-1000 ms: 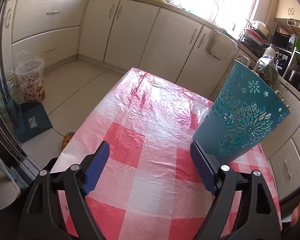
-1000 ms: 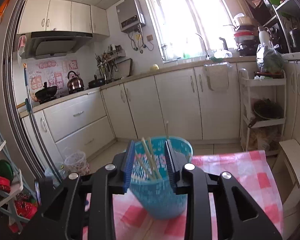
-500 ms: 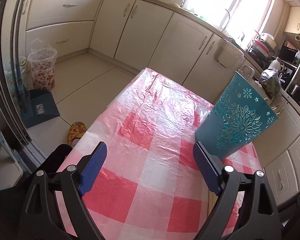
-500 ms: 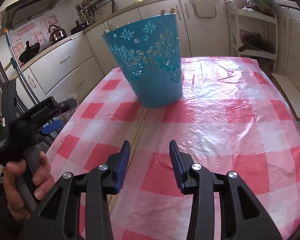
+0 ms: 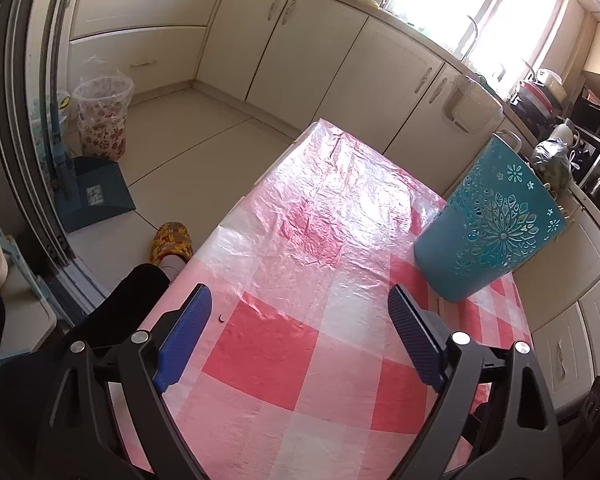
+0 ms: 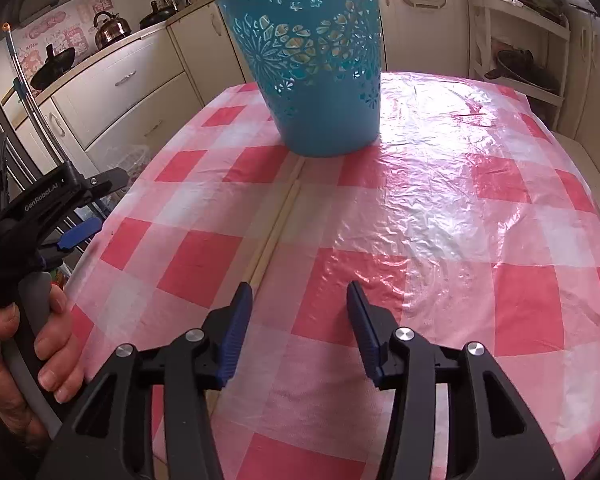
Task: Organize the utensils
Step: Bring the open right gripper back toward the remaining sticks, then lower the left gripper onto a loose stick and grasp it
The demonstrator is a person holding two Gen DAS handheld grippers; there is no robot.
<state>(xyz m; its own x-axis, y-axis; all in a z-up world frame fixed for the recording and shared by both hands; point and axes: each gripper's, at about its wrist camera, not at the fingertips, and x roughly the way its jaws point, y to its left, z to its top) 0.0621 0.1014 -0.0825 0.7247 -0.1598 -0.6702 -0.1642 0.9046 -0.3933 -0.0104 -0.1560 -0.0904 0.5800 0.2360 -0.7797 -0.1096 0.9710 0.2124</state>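
A teal cut-out utensil holder [image 6: 312, 64] stands upright on the red-checked table [image 6: 480, 208]; in the left wrist view the holder [image 5: 488, 232] is at the right. A pair of pale chopsticks [image 6: 280, 216] lies flat on the cloth, running from the holder's base toward me. My right gripper [image 6: 300, 292] hovers low over the table with its jaws opening. Nothing is between them, and the chopsticks' near end passes under its left finger [image 6: 236, 320]. My left gripper [image 5: 300, 300] is wide open and holds nothing. It also shows at the table's left edge [image 6: 96, 206], held by a hand [image 6: 40, 340].
Cream kitchen cabinets [image 5: 308, 48] run behind the table. On the floor to the left are a floral waste bin [image 5: 104, 120], a blue dustpan [image 5: 96, 196] and a yellow slipper [image 5: 170, 240]. A person's dark trouser leg [image 5: 128, 304] is by the table's near corner. A white shelf rack [image 6: 516, 60] stands at the back right.
My right gripper came down from above the holder to just over the table, tilted downward, and its jaws widened. My left gripper drew back along the table, so the holder looks farther away.
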